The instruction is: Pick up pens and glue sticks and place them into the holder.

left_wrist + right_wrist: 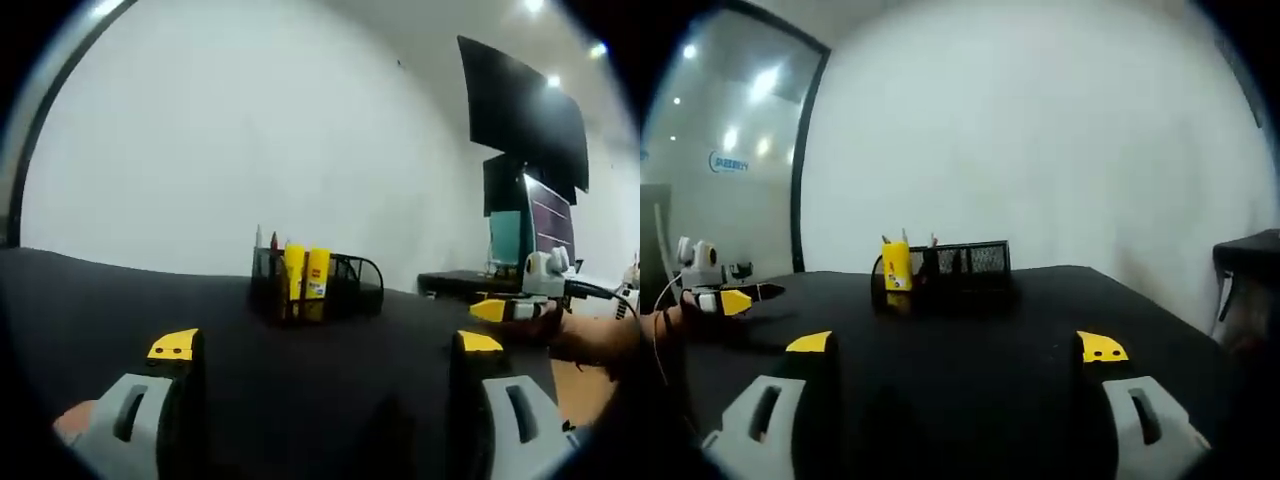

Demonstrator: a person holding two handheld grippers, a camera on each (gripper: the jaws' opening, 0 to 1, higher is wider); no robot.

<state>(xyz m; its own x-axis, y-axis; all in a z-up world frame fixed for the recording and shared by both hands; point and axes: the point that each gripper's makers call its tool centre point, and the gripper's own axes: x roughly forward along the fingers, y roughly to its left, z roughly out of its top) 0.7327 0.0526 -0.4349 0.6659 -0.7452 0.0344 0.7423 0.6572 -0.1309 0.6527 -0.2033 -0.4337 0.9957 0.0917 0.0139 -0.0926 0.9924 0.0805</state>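
Note:
A black mesh holder (345,285) stands on the black table (150,300) near its far edge. Two yellow glue sticks (306,275) and a few pens (266,240) stand upright inside it. My left gripper (325,350) is open over the table with nothing between its yellow-tipped jaws. In the right gripper view the holder (960,265) appears with a yellow glue stick (897,267) at its left end. My right gripper (955,348) is open and empty too. The right gripper (515,305) enters the left gripper view at the right, and the left gripper (730,298) enters the right gripper view at the left.
A plain white wall rises behind the table. Dark monitors (530,170) and a desk stand at the right of the left gripper view. A glass partition (730,150) with ceiling lights reflected stands at the left of the right gripper view. A hand (600,345) holds the right gripper.

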